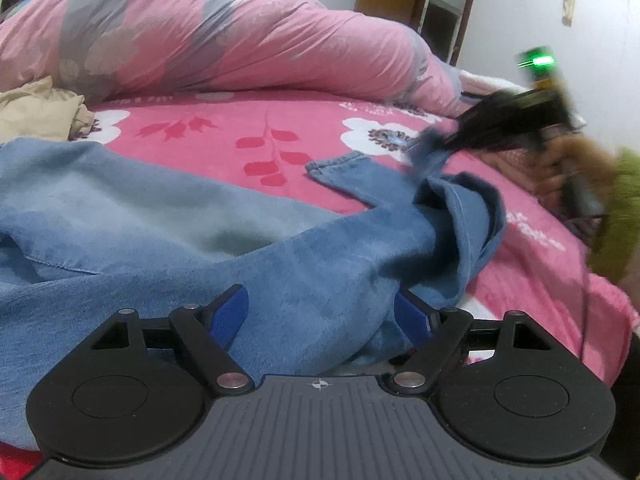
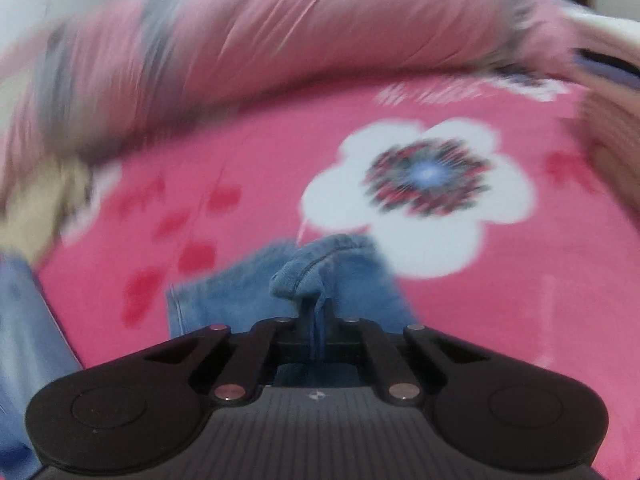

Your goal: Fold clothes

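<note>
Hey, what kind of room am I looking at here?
Most likely a bedroom: a bed with a pink floral sheet, a bulky pink and grey quilt heaped along it, and blue jeans spread out for folding.

Faded blue denim garment [image 1: 168,216]; pink bedsheet [image 1: 240,120] with white flowers, red leaves; pink-grey floral quilt [image 1: 200,32].

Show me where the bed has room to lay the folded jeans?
The clearest patch is the pink flowered sheet in the middle, between the blue jeans in front and the pink quilt heaped behind. Left is crowded by a beige garment. Right is busy too: the right tongs pinch a jeans leg there.
</note>
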`<state>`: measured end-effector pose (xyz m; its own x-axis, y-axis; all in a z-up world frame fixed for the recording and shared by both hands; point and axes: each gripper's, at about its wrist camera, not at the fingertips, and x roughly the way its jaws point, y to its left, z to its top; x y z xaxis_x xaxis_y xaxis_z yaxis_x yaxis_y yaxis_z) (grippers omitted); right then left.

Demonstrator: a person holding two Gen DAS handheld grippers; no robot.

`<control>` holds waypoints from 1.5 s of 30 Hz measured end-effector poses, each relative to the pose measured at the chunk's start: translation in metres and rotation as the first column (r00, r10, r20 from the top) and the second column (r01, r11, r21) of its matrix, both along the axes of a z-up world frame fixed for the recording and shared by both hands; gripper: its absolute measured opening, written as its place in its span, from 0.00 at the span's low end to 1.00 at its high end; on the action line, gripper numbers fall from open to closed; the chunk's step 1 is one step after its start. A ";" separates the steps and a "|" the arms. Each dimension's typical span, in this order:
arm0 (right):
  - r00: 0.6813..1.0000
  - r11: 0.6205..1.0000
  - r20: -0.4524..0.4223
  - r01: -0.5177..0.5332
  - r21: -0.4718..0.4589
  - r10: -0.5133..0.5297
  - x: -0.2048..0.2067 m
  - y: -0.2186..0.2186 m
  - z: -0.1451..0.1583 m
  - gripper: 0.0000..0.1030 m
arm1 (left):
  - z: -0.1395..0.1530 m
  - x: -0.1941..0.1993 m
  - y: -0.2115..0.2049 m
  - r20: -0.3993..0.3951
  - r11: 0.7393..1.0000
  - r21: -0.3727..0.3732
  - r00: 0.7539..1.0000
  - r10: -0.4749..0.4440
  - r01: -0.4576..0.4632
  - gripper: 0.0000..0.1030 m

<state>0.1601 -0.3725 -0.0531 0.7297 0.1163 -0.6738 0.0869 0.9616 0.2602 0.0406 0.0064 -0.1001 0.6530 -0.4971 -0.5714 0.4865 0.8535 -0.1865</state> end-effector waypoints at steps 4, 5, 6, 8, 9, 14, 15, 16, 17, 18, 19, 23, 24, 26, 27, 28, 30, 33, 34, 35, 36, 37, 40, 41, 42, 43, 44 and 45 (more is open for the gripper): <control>0.975 0.981 0.161 0.134 0.140 -0.156 -0.094 -0.056 0.027 0.01 | 0.005 -0.004 0.003 -0.005 1.000 -0.003 1.000 0.010 -0.010 0.78; 0.962 0.971 0.187 0.167 0.170 -0.198 -0.120 -0.069 0.030 0.01 | 0.006 -0.004 0.005 -0.012 1.000 -0.014 1.000 0.012 -0.012 0.78; 0.951 0.961 0.197 0.201 0.188 -0.238 -0.145 -0.080 0.029 0.01 | 0.008 -0.004 0.007 -0.019 1.000 -0.026 1.000 0.014 -0.014 0.78; 0.935 0.943 0.178 0.272 0.193 -0.306 -0.188 -0.097 0.015 0.01 | 0.013 -0.004 0.012 -0.034 0.997 -0.074 0.999 0.004 -0.006 0.78; 0.933 0.937 0.148 0.302 0.177 -0.328 -0.205 -0.104 0.004 0.01 | 0.015 -0.003 0.013 -0.039 0.995 -0.099 0.999 -0.003 -0.001 0.78; 0.876 0.855 -0.068 0.480 0.195 -0.477 -0.246 -0.145 -0.045 0.17 | 0.026 0.002 0.006 -0.036 0.988 -0.155 0.999 -0.022 0.016 0.78; 0.865 0.835 -0.056 0.497 0.238 -0.499 -0.253 -0.150 -0.044 0.18 | 0.028 0.003 0.002 -0.031 0.988 -0.151 0.999 -0.022 0.017 0.78; 0.860 0.827 -0.028 0.499 0.258 -0.510 -0.255 -0.150 -0.038 0.24 | 0.028 0.003 -0.002 -0.030 0.988 -0.151 0.999 -0.028 0.023 0.78; 0.856 0.826 0.006 0.497 0.265 -0.516 -0.254 -0.149 -0.029 0.37 | 0.028 0.003 -0.005 -0.030 0.987 -0.155 0.999 -0.041 0.036 0.78; 0.860 0.836 0.042 0.481 0.263 -0.508 -0.250 -0.145 -0.020 0.44 | 0.028 0.004 -0.009 -0.031 0.986 -0.160 0.998 -0.054 0.049 0.78; 0.875 0.856 0.073 0.448 0.257 -0.479 -0.240 -0.141 -0.011 0.53 | 0.027 0.004 -0.014 -0.035 0.984 -0.166 0.997 -0.073 0.066 0.78; 0.966 0.937 0.080 0.216 0.274 -0.246 -0.171 -0.109 0.005 0.75 | 0.023 0.002 -0.032 -0.043 0.975 -0.172 0.987 -0.152 0.143 0.78; 0.980 0.945 0.065 0.162 0.284 -0.188 -0.147 -0.099 0.002 0.76 | 0.022 0.001 -0.036 -0.042 0.972 -0.173 0.984 -0.171 0.161 0.78; 0.994 0.952 0.030 0.088 0.295 -0.101 -0.094 -0.080 -0.004 0.78 | 0.018 -0.001 -0.042 -0.048 0.965 -0.176 0.978 -0.204 0.193 0.78; 0.997 0.954 0.006 0.073 0.291 -0.079 -0.065 -0.071 -0.008 0.78 | 0.016 -0.002 -0.043 -0.057 0.962 -0.177 0.974 -0.219 0.206 0.78; 0.998 0.955 -0.022 0.062 0.290 -0.058 -0.039 -0.063 -0.014 0.78 | 0.014 -0.002 -0.043 -0.065 0.961 -0.177 0.971 -0.228 0.214 0.78; 0.995 0.953 -0.099 0.051 0.299 -0.022 0.011 -0.051 -0.032 0.78 | 0.010 -0.003 -0.043 -0.082 0.958 -0.176 0.966 -0.244 0.227 0.78; 0.978 0.945 -0.206 0.048 0.323 0.020 0.061 -0.035 -0.060 0.78 | 0.007 -0.003 -0.035 -0.093 0.957 -0.176 0.964 -0.250 0.231 0.78; 0.976 0.945 -0.211 0.020 0.326 0.052 0.067 -0.028 -0.063 0.78 | 0.008 -0.003 -0.031 -0.093 0.959 -0.173 0.965 -0.245 0.226 0.78; 0.976 0.946 -0.198 -0.025 0.323 0.093 0.066 -0.020 -0.062 0.62 | 0.009 -0.003 -0.027 -0.089 0.960 -0.174 0.967 -0.237 0.219 0.79; 0.972 0.933 -0.191 -0.064 0.355 0.139 0.064 -0.013 -0.061 0.48 | 0.010 -0.003 -0.022 -0.085 0.960 -0.181 0.969 -0.231 0.213 0.79; 0.964 0.904 -0.188 -0.097 0.416 0.190 0.061 -0.009 -0.061 0.33 | 0.011 -0.003 -0.018 -0.084 0.960 -0.192 0.971 -0.223 0.204 0.79; 0.952 0.867 -0.153 -0.165 0.470 0.264 0.044 0.010 -0.050 0.13 | 0.013 -0.002 -0.006 -0.090 0.958 -0.230 0.976 -0.196 0.171 0.79; 0.954 0.854 -0.124 -0.180 0.489 0.272 0.033 0.014 -0.043 0.12 | 0.015 -0.001 -0.002 -0.094 0.959 -0.237 0.979 -0.181 0.155 0.79; 0.957 0.835 -0.083 -0.198 0.514 0.278 0.020 0.014 -0.034 0.11 | 0.019 -0.002 0.001 -0.087 0.963 -0.239 0.985 -0.150 0.125 0.79; 0.959 0.814 -0.039 -0.217 0.539 0.281 0.006 0.013 -0.024 0.09 | 0.023 -0.005 0.006 -0.062 0.968 -0.242 0.994 -0.089 0.072 0.79; 0.959 0.796 0.013 -0.243 0.555 0.283 -0.011 0.013 -0.013 0.07 | 0.028 -0.008 0.010 -0.043 0.968 -0.250 0.998 -0.038 0.026 0.79; 0.957 0.781 0.066 -0.268 0.564 0.281 -0.030 0.011 -0.003 0.06 | 0.031 -0.009 0.013 -0.033 0.965 -0.260 0.999 0.004 -0.012 0.79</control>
